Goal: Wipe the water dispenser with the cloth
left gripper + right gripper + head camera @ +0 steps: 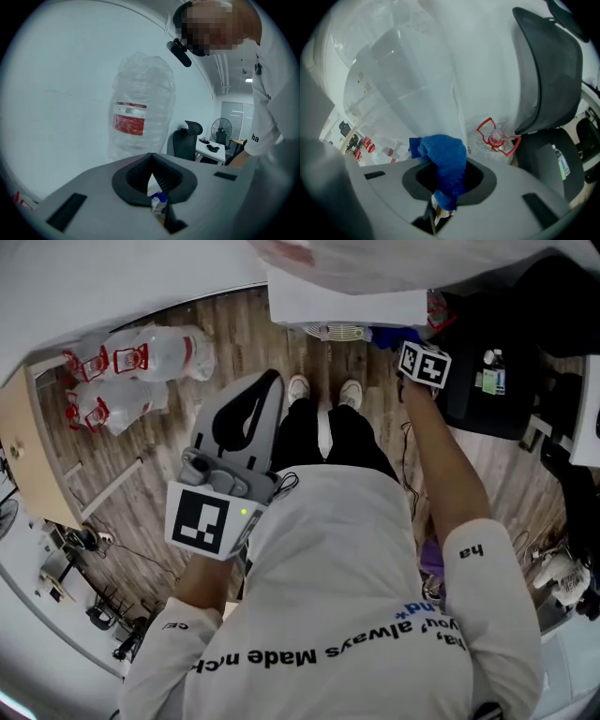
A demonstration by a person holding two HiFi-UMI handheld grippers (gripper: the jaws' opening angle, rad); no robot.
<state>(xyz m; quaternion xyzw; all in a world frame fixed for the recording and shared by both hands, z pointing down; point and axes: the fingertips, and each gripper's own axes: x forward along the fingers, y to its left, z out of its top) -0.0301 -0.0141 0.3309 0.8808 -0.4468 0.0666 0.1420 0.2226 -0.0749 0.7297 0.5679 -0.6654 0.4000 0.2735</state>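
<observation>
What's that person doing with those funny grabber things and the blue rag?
A person is standing at a white water dispenser with a pair of tongs in each hand. The right tongs are pinching a blue cloth and holding it up close to the dispenser, ready for wiping. I can't tell whether the cloth is touching it. The left tongs are shut with nothing in them, held off to the side. Spare water bottles lie on the floor by the wall.
</observation>
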